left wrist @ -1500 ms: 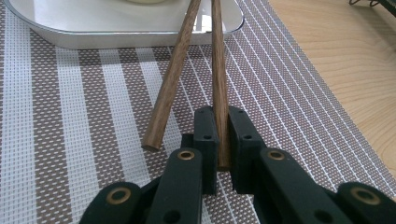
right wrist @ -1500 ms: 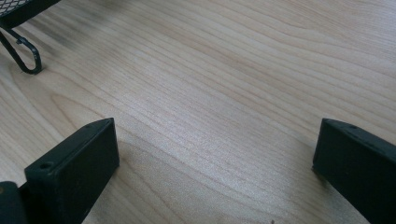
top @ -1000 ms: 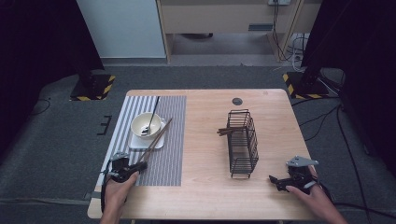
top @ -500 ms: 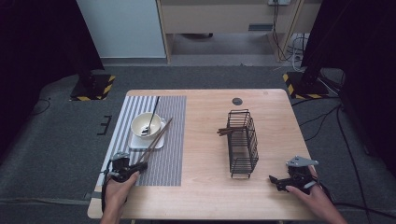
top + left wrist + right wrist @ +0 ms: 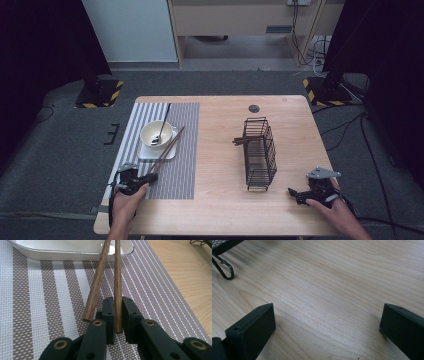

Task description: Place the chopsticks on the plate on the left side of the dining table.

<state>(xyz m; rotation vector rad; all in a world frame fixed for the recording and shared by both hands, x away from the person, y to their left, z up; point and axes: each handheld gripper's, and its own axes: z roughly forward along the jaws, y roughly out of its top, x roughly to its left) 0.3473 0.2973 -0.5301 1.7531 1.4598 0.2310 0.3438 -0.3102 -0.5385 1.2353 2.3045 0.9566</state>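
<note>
Two brown wooden chopsticks (image 5: 170, 147) lean from a white square plate (image 5: 145, 152) down onto a striped placemat (image 5: 182, 160). My left gripper (image 5: 150, 177) sits at their near ends. In the left gripper view its pads are shut on the right chopstick (image 5: 117, 277), while the other chopstick (image 5: 98, 277) lies loose just left of the jaws. A cream bowl (image 5: 156, 134) with a dark spoon (image 5: 162, 122) stands on the plate. My right gripper (image 5: 292, 192) rests on the bare wood at the near right, open (image 5: 327, 322), with nothing between its pads.
A black wire basket (image 5: 260, 152) stands right of centre with brown sticks (image 5: 242, 141) poking out of its left side; its foot (image 5: 224, 270) is close to the right gripper. A small dark disc (image 5: 254, 108) lies near the far edge.
</note>
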